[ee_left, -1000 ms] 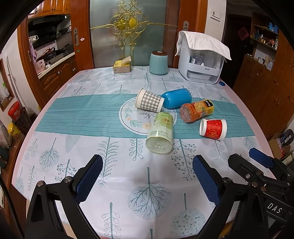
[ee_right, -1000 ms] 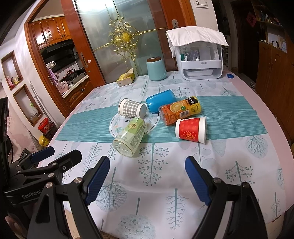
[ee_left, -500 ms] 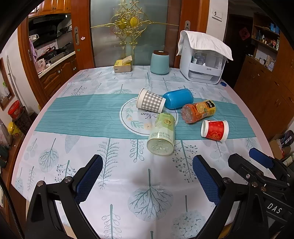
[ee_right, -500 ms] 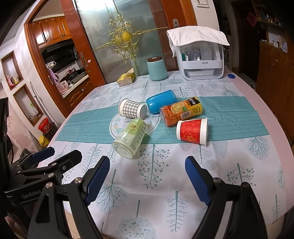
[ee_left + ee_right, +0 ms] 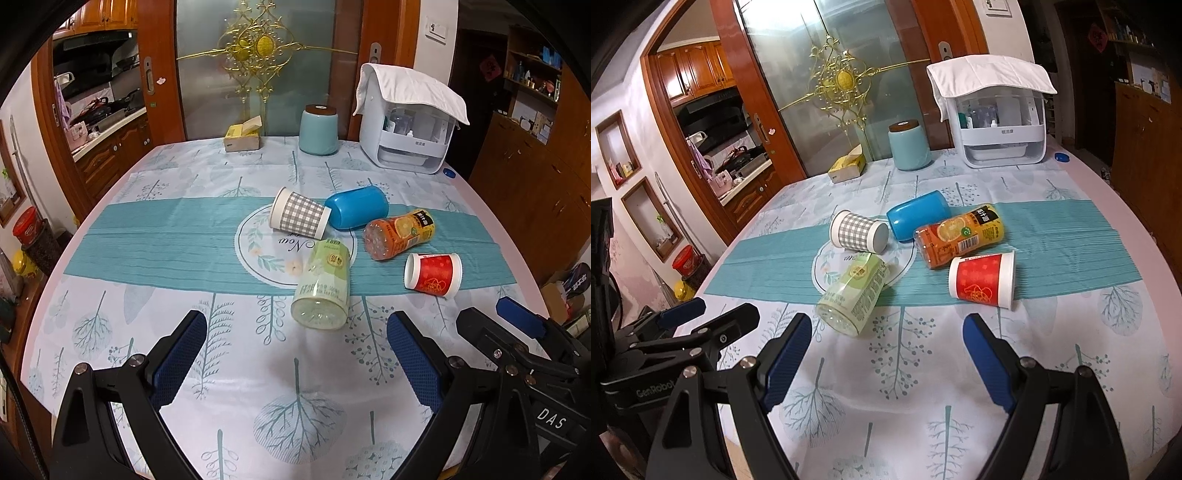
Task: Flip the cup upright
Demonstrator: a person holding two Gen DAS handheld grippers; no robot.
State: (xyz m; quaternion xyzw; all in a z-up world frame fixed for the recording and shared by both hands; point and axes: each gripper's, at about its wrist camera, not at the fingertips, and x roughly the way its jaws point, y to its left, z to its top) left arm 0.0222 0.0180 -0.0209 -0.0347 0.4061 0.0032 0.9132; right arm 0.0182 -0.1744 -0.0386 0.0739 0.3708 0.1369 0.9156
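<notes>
Both hand-held grippers [image 5: 295, 354] [image 5: 886, 350] wide open, empty; red cup [image 5: 982, 280] sideways, well inside table edge [image 5: 1137, 221].

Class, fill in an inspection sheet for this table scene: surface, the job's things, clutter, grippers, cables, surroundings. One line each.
Surface: table under a tree-print cloth with a teal band.
Job's things: red paper cup, checked paper cup and blue cup, all on their sides.
Clutter: green bottle and orange juice bottle lying down; teal canister, tissue box, white cloth-draped rack and blue bottle cap at the far edge.
Grippers: left gripper and right gripper both open, empty, short of the cups.
Cables: nothing seen.
Surroundings: frosted glass door, kitchen to the left, wooden cabinets to the right.
</notes>
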